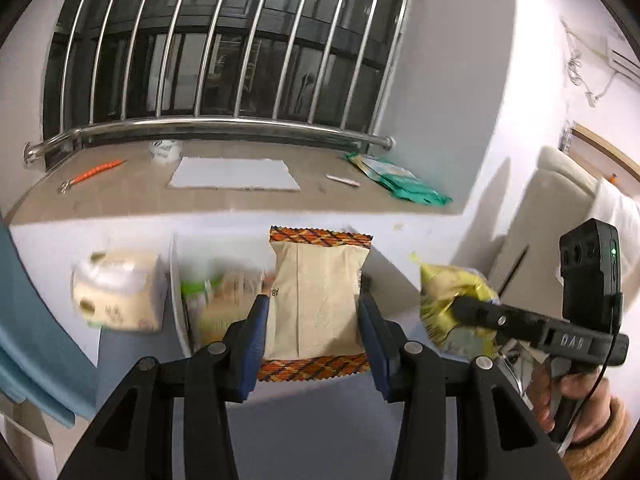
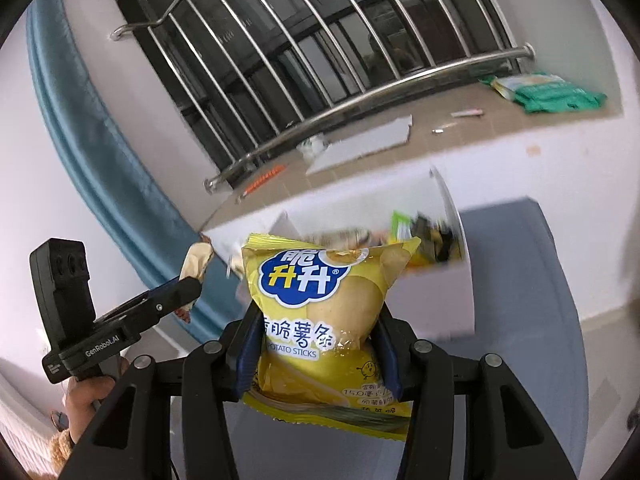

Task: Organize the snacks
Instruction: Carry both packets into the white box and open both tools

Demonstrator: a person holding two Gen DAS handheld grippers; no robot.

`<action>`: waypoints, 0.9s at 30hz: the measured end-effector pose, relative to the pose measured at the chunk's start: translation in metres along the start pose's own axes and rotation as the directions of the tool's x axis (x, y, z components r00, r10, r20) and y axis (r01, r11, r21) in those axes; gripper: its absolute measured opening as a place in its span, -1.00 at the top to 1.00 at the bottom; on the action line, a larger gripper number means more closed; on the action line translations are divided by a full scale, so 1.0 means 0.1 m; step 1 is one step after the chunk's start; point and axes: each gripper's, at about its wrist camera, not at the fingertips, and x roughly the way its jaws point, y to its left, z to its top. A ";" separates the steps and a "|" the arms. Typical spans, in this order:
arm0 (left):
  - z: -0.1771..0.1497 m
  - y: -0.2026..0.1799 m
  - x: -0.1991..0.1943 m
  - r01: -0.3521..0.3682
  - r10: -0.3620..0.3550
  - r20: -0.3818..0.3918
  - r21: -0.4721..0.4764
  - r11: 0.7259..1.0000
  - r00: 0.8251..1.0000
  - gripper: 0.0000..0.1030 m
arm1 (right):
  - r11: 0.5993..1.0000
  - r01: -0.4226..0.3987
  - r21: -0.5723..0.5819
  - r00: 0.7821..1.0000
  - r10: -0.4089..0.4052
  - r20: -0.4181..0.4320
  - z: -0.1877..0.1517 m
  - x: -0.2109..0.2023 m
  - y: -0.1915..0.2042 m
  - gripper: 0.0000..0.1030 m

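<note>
The left gripper is squeezed tight on a tan snack packet with patterned orange ends, one blue pad pressing each side. The right gripper is squeezed on a yellow bag of potato sticks the same way. Both are held up in the air, side by side. A bare hand grips the right handle.

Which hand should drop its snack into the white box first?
Probably the left. Its tool holds the tan snack packet right in front of the white box. The right tool grips the yellow potato sticks bag further off to the side.
</note>
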 end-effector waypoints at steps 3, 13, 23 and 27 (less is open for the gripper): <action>0.28 0.01 0.39 -0.024 0.024 -0.035 0.005 1.000 0.999 0.06 | 0.999 0.035 -0.004 0.999 -0.035 -0.012 0.29 0.23 -0.08 -0.05; 0.30 0.05 1.03 -0.127 0.133 -0.112 0.055 0.990 0.985 -1.00 | 0.996 0.092 0.023 0.994 -0.090 -0.068 0.86 0.92 -0.53 -0.94; 0.16 -0.16 0.42 -0.201 0.198 0.035 0.139 0.970 0.980 -1.00 | 0.987 0.150 0.064 0.989 -0.150 -0.003 0.72 0.60 -0.62 -1.00; 0.09 -0.32 0.06 -0.227 0.211 0.116 0.147 0.963 0.971 -1.00 | 0.974 0.209 -0.084 0.977 -0.206 0.049 0.65 0.36 -0.31 -1.00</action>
